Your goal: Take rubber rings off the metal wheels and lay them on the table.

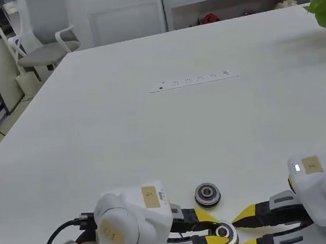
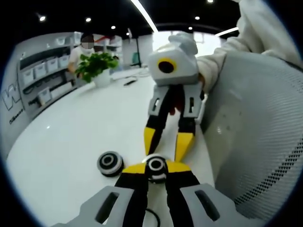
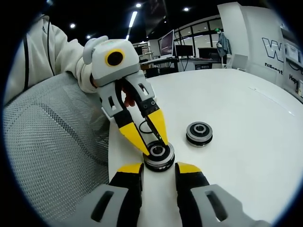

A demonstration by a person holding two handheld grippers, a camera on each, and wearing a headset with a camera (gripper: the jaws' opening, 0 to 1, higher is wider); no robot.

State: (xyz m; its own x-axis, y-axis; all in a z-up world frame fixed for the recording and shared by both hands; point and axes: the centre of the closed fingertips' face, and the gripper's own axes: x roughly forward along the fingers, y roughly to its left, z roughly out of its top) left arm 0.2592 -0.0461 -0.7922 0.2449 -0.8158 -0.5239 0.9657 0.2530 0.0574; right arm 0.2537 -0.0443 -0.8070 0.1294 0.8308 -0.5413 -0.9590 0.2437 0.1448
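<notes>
My L gripper [image 2: 156, 167] clamped on near wheel [image 3: 159, 152]; R gripper [image 3: 159, 168] apart at its 3 o'clock. Hold steady, nip ring [image 3: 151, 163] edge, peel up slow.

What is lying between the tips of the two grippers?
One metal wheel, pinched by the left gripper, just ahead of the open right gripper; the right gripper view shows it.

Holds the left gripper [image 3: 156, 145] low at the near edge, pointing right, jaws pinched on a metal wheel [image 3: 159, 161]. Holds the right gripper [image 2: 166, 146] opposite, pointing left, tip to tip with the left, jaws apart. Wears pale sleeves [image 3: 71, 56] down to both wrists, hands wrapped behind each gripper body.
</notes>
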